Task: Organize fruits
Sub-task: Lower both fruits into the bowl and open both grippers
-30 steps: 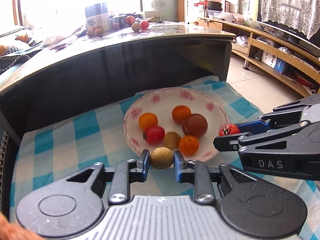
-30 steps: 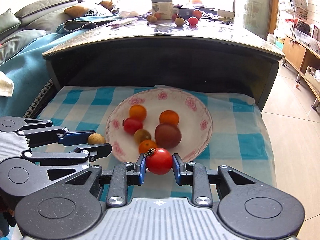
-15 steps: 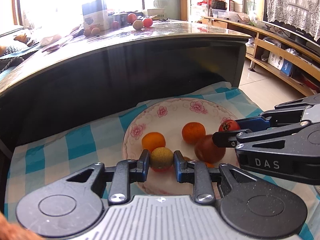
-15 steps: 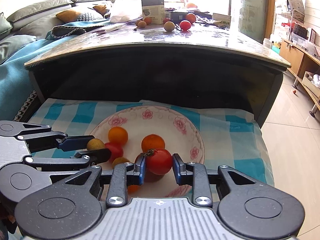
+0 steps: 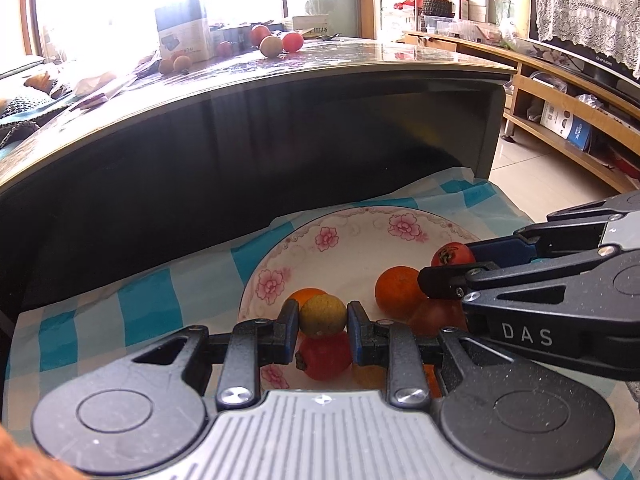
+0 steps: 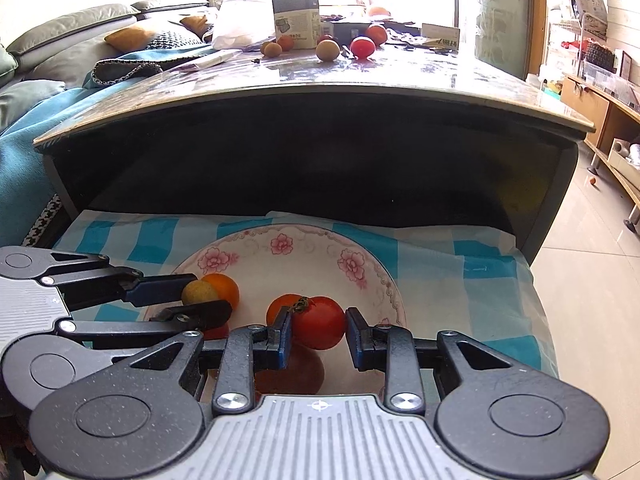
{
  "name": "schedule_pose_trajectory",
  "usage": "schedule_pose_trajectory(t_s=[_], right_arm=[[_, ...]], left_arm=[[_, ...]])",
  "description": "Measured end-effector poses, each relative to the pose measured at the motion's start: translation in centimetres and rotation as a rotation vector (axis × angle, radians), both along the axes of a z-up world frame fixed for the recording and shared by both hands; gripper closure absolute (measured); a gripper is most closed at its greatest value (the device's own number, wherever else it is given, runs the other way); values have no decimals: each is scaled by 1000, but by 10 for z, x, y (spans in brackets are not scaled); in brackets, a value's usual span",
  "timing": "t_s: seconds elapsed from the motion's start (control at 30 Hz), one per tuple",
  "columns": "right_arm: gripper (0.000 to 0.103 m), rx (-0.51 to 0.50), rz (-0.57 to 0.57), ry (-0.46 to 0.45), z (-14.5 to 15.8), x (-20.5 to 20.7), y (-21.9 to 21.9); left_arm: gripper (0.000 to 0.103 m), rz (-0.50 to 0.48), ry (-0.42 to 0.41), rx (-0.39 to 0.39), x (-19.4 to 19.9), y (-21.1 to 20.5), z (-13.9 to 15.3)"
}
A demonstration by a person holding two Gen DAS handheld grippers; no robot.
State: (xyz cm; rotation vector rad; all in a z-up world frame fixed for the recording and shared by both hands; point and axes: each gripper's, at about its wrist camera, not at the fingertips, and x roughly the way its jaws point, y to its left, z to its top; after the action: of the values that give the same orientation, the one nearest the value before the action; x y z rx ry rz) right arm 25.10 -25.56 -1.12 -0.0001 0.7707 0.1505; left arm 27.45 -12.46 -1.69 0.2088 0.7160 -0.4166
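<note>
left claw clamps brown fruit; right claw clamps tomato, over plate.

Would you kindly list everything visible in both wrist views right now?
Floral plate: one, white and pink, on the checked cloth.
Checked cloth: one, blue and white, under the plate.
Oranges: at least two, on the plate.
Red tomato on plate: one, below the left gripper.
Table fruits: several, far tabletop.
Box: one, grey, tabletop.
Yellow-green fruit: one, in the left gripper.
Held red tomato: one, in the right gripper.
</note>
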Motion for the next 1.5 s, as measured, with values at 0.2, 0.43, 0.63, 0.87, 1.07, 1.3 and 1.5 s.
schedule_pose_trajectory(t_s=[0.2, 0.43, 0.63, 0.87, 1.07, 1.3, 1.5], right_arm=[[80, 17, -7, -7, 1, 0, -2], [74, 22, -22, -11, 3, -1, -5], [74, 28, -26, -14, 4, -2, -6], [74, 35, -32, -21, 8, -5, -8], [73, 35, -38, -23, 10, -8, -8], [73, 38, -53, -33, 17, -11, -12], [73, 36, -56, -35, 20, -15, -12]], left_arm=[[68, 7, 1, -8, 3, 2, 0], [67, 18, 0, -14, 4, 3, 2], [66, 30, -5, -17, 2, 6, 5], [66, 38, -13, -21, 0, 10, 10], [66, 41, -14, -33, -3, 12, 14], [66, 42, -12, -46, -7, 13, 20], [66, 44, -20, -53, -11, 14, 28]])
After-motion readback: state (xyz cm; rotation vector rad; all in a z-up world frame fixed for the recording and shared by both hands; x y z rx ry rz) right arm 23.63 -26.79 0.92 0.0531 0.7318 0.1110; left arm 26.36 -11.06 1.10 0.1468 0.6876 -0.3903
